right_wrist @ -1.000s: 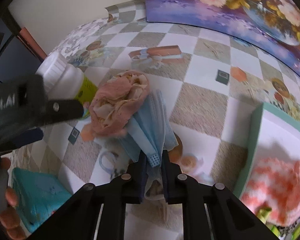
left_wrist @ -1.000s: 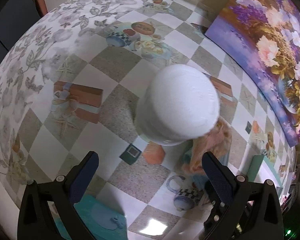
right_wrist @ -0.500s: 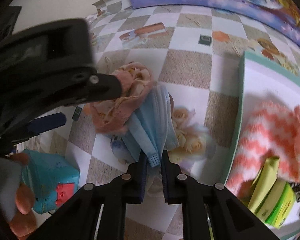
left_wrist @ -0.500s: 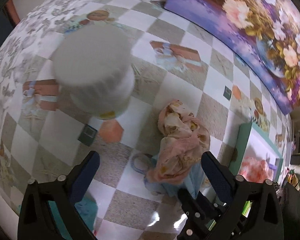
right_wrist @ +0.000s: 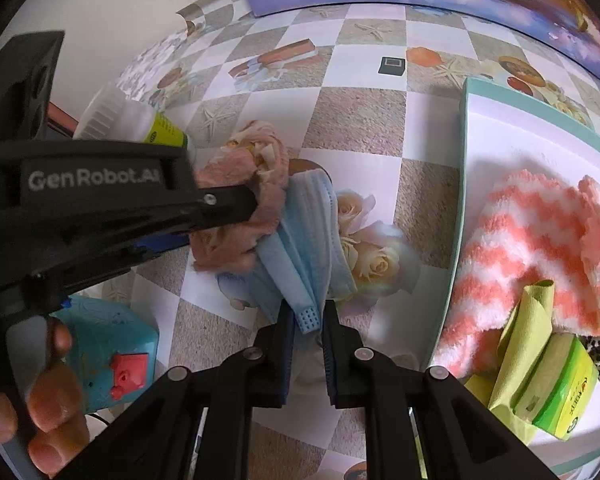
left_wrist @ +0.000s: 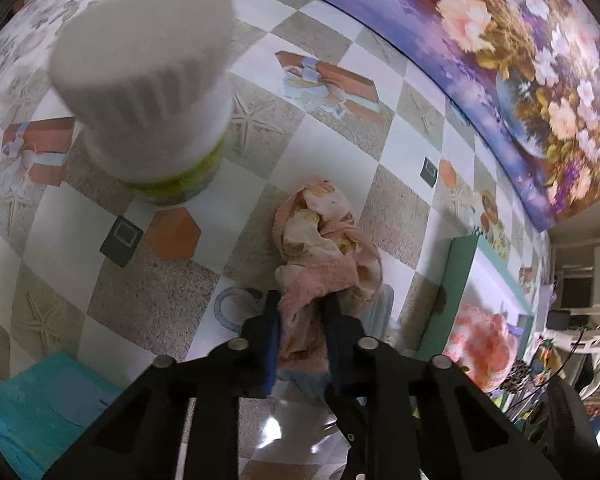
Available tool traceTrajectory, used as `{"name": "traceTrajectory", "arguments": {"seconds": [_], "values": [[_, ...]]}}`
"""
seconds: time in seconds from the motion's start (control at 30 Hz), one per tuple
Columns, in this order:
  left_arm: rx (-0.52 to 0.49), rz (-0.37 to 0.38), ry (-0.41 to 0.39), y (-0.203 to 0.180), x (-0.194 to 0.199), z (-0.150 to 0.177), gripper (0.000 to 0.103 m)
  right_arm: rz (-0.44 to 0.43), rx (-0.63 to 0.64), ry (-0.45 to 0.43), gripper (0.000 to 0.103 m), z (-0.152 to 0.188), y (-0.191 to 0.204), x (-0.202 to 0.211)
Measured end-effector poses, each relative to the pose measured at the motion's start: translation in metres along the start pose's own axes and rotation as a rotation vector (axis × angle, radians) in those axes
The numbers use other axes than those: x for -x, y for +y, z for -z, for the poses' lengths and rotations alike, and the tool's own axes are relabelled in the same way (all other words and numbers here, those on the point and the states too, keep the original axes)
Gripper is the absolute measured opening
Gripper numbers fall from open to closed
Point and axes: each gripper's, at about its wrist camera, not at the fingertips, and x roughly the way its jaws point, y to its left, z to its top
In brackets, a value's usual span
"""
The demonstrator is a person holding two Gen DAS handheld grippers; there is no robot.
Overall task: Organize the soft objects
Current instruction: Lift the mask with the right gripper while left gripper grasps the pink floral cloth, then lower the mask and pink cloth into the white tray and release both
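Observation:
A crumpled pink cloth lies on the checked tablecloth, partly over a blue face mask. My left gripper points down at the cloth; its jaws are closing and its pads pinch the cloth's near edge. From the right wrist view that left gripper reaches in from the left onto the pink cloth. My right gripper is shut on the mask's folded end. A teal-rimmed tray to the right holds a pink-and-white striped sock.
A white-capped bottle stands just left of the cloth. A teal toy sits near the front left, by a person's hand. A green box and yellow-green cloth lie in the tray. A floral painting leans behind.
My left gripper swung from over the bottle to the pink cloth and its jaws came together on it. The right gripper kept its hold on the mask and shifted toward the tray.

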Motion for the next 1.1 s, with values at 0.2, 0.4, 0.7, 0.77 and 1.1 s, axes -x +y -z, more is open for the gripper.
{"name": "traceTrajectory", "arguments": {"seconds": [0.2, 0.4, 0.7, 0.77, 1.1], "values": [[-0.003, 0.017, -0.058, 0.0, 0.026, 0.007, 0.01, 0.0, -0.003, -0.048, 0.011, 0.009, -0.001, 0.022], [-0.037, 0.074, -0.121, -0.009, 0.058, 0.016, 0.009, -0.028, -0.029, -0.116, 0.01, 0.016, -0.008, 0.05], [-0.11, 0.135, -0.25, -0.032, 0.112, 0.03, 0.009, -0.021, -0.097, -0.282, 0.01, 0.029, -0.024, 0.112], [-0.133, 0.148, -0.266, -0.039, 0.119, 0.036, 0.009, -0.02, -0.126, -0.316, 0.01, 0.031, -0.032, 0.123], [-0.305, 0.188, -0.278, -0.092, 0.129, 0.073, 0.009, 0.123, -0.356, -0.484, 0.011, 0.062, -0.1, 0.192]]}}
